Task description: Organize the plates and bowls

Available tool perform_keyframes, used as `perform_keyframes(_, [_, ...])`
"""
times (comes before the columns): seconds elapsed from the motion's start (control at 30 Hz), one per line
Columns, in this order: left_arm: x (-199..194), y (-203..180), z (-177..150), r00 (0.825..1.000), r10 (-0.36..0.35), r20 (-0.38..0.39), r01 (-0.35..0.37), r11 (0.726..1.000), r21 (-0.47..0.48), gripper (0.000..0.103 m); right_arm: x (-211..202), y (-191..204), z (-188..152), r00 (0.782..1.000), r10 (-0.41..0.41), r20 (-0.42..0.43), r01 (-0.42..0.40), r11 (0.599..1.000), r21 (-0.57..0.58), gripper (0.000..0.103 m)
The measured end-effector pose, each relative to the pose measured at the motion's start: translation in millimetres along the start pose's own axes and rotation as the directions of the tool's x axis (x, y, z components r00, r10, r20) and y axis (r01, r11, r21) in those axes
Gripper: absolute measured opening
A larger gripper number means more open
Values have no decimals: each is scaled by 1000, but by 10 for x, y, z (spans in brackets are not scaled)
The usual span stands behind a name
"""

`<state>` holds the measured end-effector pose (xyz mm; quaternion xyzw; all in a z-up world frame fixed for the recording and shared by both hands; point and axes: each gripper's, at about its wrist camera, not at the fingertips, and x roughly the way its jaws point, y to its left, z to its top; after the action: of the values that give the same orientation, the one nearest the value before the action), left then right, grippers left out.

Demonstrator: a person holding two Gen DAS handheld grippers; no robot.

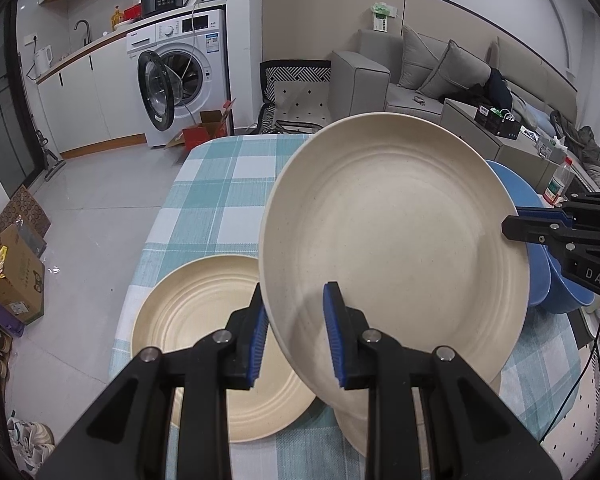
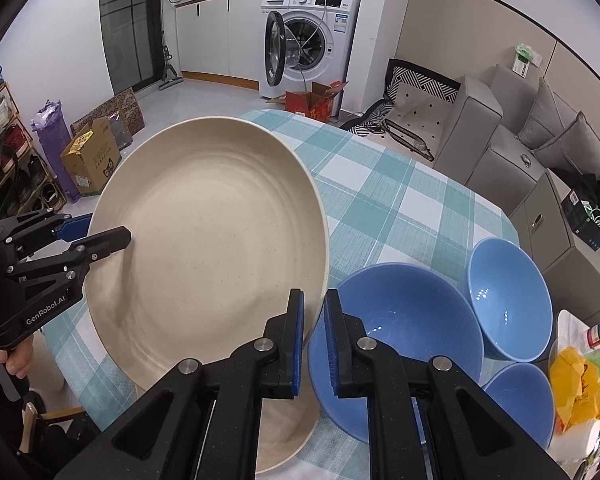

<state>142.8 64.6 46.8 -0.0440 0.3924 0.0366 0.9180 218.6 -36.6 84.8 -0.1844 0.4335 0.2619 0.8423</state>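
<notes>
Both claws clamp one cream plate raised and tilted above the bench: the left claw pinches its near rim, the right claw its opposite edge. Beneath it lie another cream plate to the left and a third partly hidden under it. Three blue bowls crowd the right side, just beside the held plate's edge.

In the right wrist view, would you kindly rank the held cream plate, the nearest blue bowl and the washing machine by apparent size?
1. Held cream plate, enlarged by nearness.
2. Nearest blue bowl.
3. Washing machine, small only because it stands far off.
</notes>
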Motion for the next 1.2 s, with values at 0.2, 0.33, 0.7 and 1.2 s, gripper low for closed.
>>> perform_keyframes(0.2, [15,22,-118,1000,1,-11,-1,1000,-3,25,38,46,-94,1000,7,-5,-7,1000,6,11])
perform_keyframes(0.33, [21,52,-209,1000,1,-21,-2,1000,-12,25,87,93,-153,1000,19,-10,-19,1000,6,11])
perform_keyframes(0.7, [57,40,-365,999,-1,-40,1,1000,6,25,192,181,-301,1000,18,-26,-18,1000,-10,11])
perform_keyframes(1.2, [178,7,-504,996,-2,-93,3,1000,16,25,363,185,-551,998,36,-56,-36,999,2,11])
